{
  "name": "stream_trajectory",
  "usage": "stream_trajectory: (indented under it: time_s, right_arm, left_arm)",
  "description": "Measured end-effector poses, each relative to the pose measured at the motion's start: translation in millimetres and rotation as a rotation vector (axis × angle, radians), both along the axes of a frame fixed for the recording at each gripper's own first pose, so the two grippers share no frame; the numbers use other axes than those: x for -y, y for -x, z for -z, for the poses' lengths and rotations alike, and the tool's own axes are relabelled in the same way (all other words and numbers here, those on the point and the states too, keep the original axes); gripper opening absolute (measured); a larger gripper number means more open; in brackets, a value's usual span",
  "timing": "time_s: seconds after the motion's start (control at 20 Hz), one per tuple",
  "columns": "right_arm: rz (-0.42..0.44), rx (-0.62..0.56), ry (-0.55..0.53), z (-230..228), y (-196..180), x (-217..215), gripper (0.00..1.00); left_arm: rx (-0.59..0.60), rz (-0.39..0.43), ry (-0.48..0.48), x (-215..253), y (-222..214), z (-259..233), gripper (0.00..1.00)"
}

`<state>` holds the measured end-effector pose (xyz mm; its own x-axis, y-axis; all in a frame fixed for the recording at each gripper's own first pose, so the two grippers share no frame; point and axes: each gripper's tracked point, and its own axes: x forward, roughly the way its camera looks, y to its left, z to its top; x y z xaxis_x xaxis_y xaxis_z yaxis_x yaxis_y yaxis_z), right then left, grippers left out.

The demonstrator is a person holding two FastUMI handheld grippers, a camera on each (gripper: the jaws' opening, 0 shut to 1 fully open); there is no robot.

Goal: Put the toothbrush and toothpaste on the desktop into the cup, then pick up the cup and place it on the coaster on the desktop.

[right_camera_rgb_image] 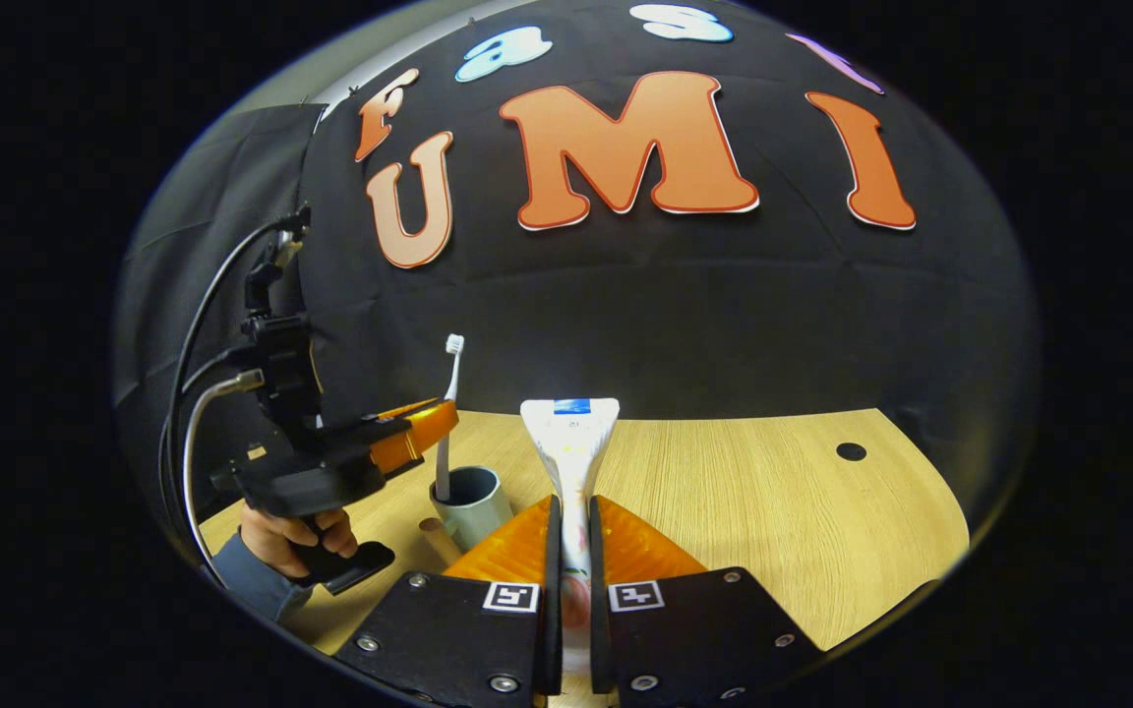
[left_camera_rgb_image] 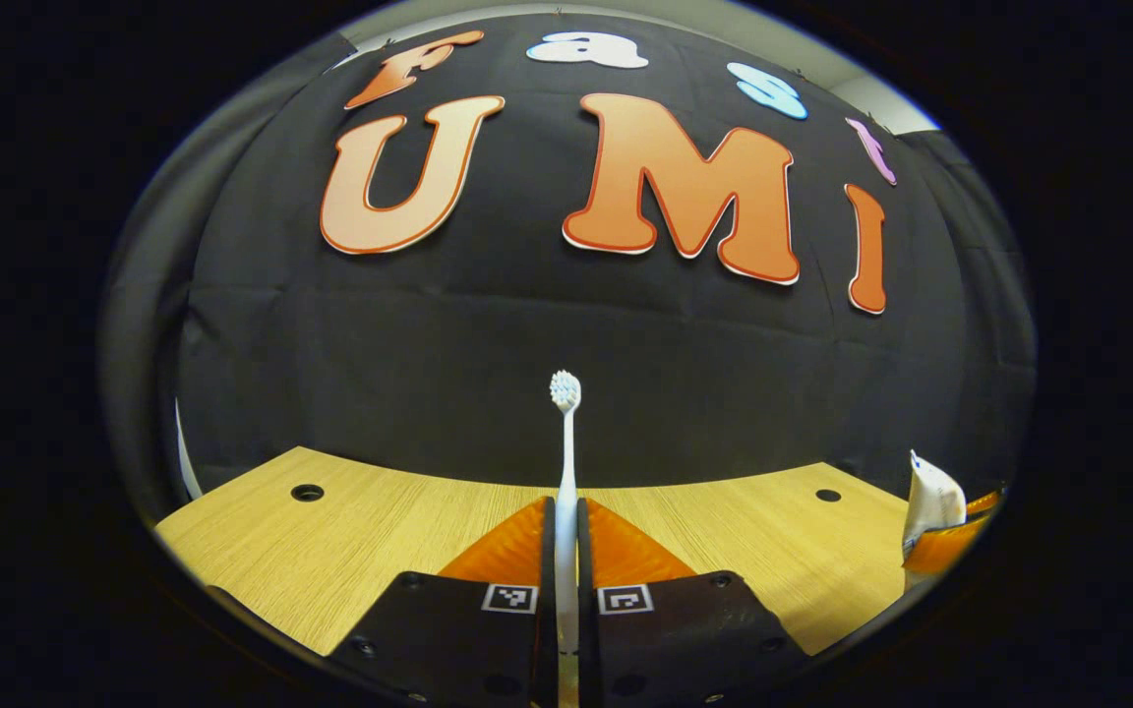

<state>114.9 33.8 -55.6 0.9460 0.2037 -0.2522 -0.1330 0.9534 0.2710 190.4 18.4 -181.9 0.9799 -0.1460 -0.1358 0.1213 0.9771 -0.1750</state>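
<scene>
Two items are gripped, one per gripper, with the toothbrush positioned over the cup.

Between the closed fingers of the left gripper (left_camera_rgb_image: 566, 560), the toothbrush (left_camera_rgb_image: 566, 462) is clamped by its handle, bristles pointing up and ahead of the tool, presumably so the handle end enters first. In the right gripper view, the right gripper (right_camera_rgb_image: 571, 560) is closed on the toothpaste (right_camera_rgb_image: 572, 442), whose flat crimped end projects forward beyond the fingertips. Ahead and to that tool's left, the toothbrush handle is seen reaching down into the grey cup (right_camera_rgb_image: 471, 503), beside a wooden coaster (right_camera_rgb_image: 439, 539) partly hidden behind it. Farther off, the desktop (right_camera_rgb_image: 773, 511) is seen. Release appears to be the pending step; toothpaste insertion would follow.
</scene>
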Motion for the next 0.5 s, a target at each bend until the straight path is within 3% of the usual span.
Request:
stream_trajectory:
  time_s: [0.5]
  right_arm:
    - [0.002, 0.012, -0.023, -6, -14, -5, 0.12]
  left_arm:
    - [-0.142, 0.027, 0.036, 3, -5, 61, 0.08]
